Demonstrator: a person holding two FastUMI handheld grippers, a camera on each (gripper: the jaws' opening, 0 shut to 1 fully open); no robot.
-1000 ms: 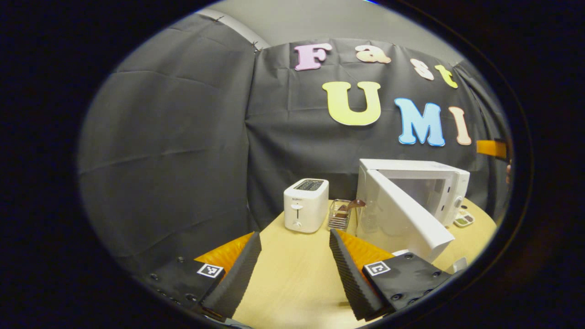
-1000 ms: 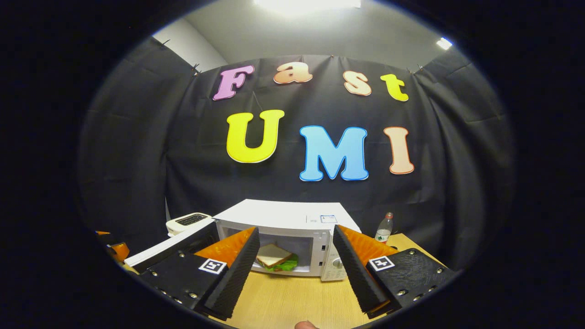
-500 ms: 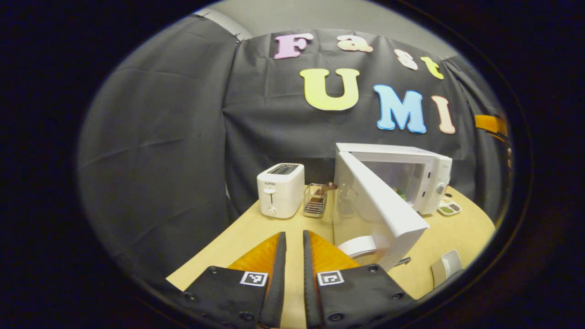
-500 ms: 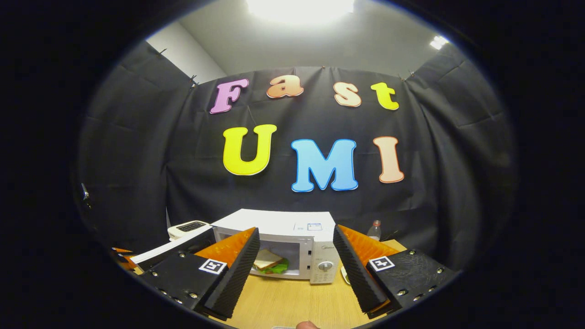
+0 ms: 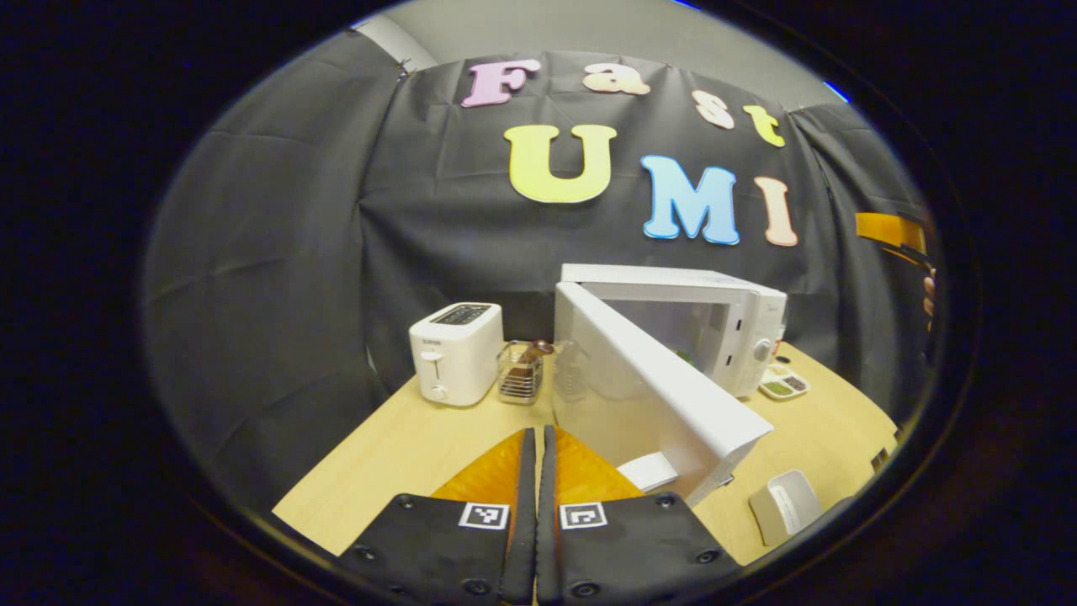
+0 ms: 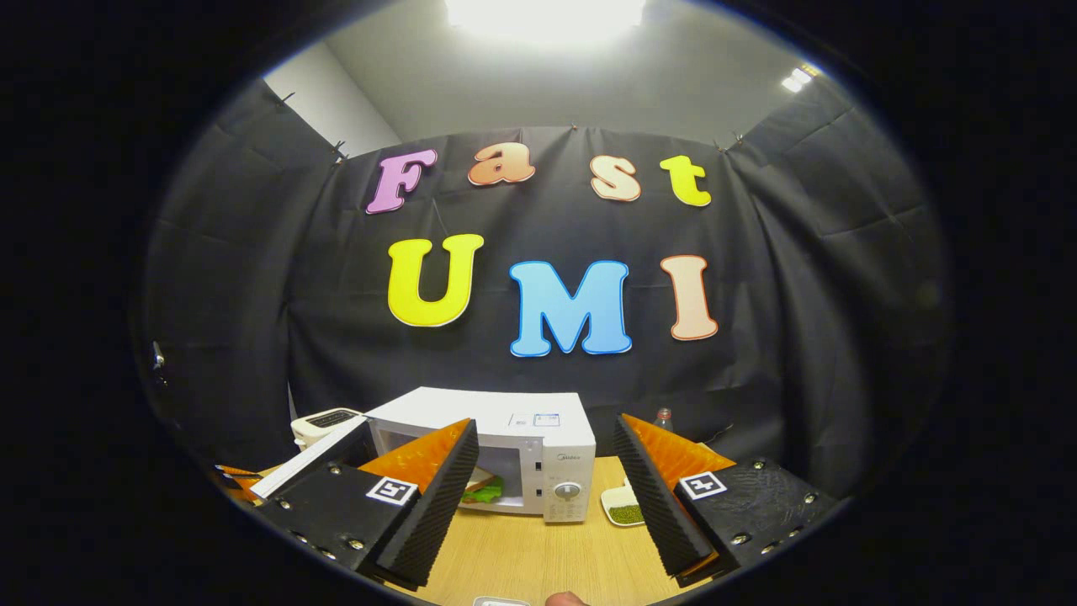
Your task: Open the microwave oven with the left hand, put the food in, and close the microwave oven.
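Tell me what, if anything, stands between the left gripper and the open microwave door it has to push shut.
Nothing visible does. The left gripper, fingers together, points along bare table beside the open door. The toaster and wire rack stand farther back, off to the side.

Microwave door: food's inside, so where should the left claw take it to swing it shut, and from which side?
Go for the free outer edge of the microwave door, farthest from the hinge, from its outer face. The door stands wide open, swung toward the left claw, whose fingers are pressed together, so a push there likely beats a pinch. The sandwich sits inside the microwave.
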